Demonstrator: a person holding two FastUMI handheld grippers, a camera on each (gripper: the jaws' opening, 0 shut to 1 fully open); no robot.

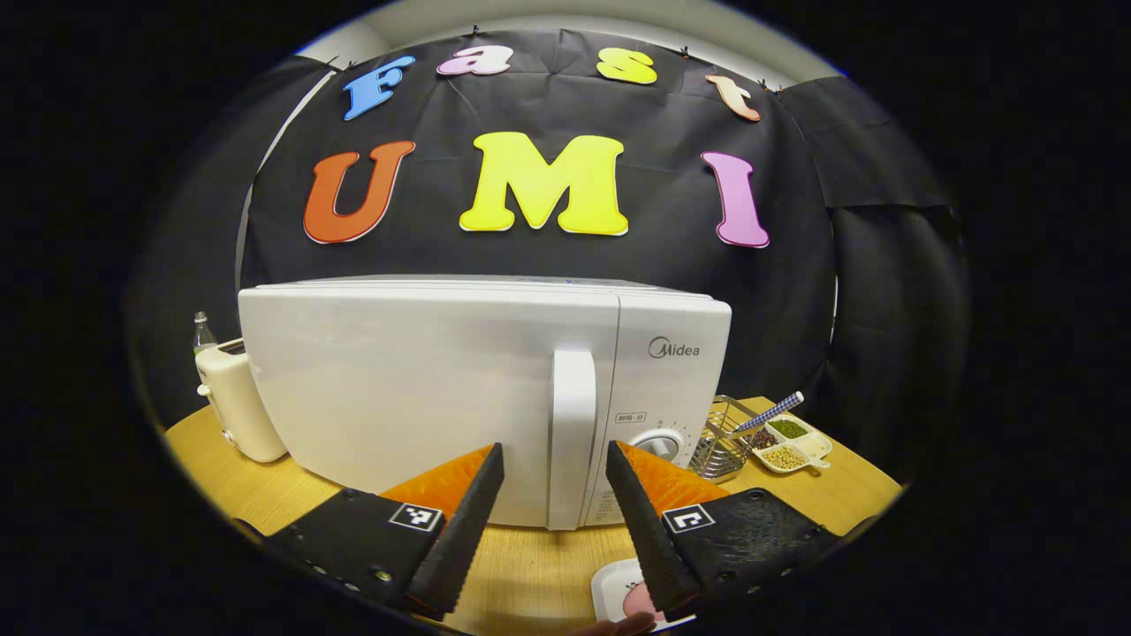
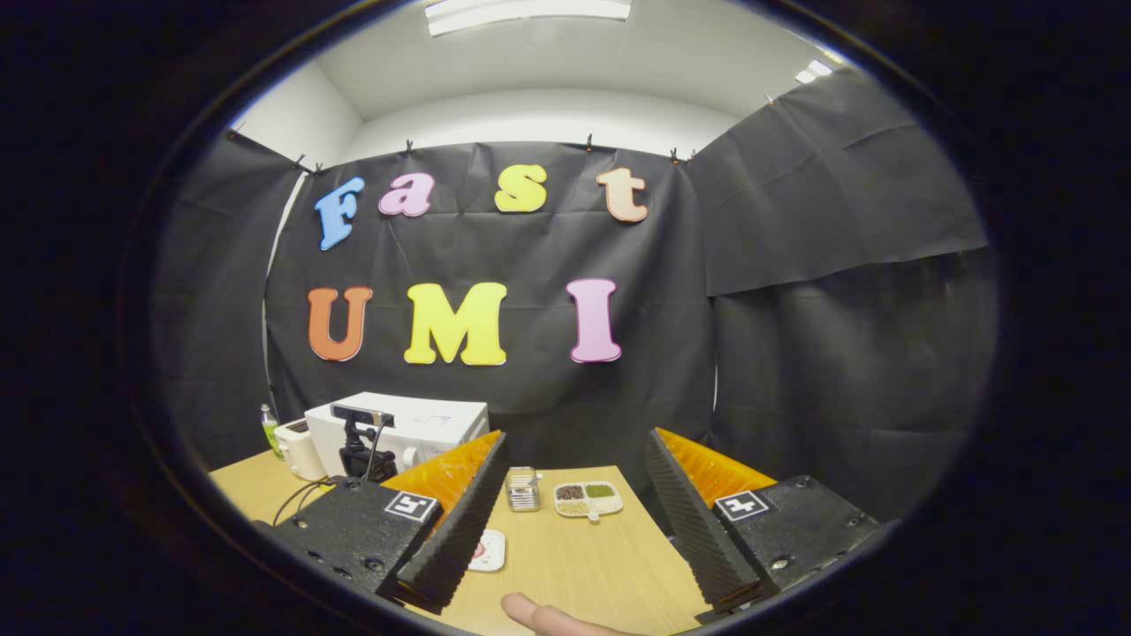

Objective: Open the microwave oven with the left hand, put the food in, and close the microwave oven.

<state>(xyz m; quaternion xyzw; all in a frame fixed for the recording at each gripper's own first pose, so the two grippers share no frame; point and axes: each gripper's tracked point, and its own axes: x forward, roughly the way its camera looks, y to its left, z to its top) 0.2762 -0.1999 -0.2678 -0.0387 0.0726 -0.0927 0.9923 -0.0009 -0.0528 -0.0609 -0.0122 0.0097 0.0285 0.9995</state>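
None of the task is done: the microwave (image 1: 477,397) door is closed, the left gripper (image 1: 555,481) spread before its handle (image 1: 572,433). The food plate (image 2: 488,549) waits on the table (image 2: 583,565) by the spread right gripper (image 2: 574,508).

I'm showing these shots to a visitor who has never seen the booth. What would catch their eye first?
The white microwave oven, door shut, stands on the wooden table, its upright handle straight ahead of the left gripper, whose jaws are open. To its right lie a wire basket and a divided dish of beans.
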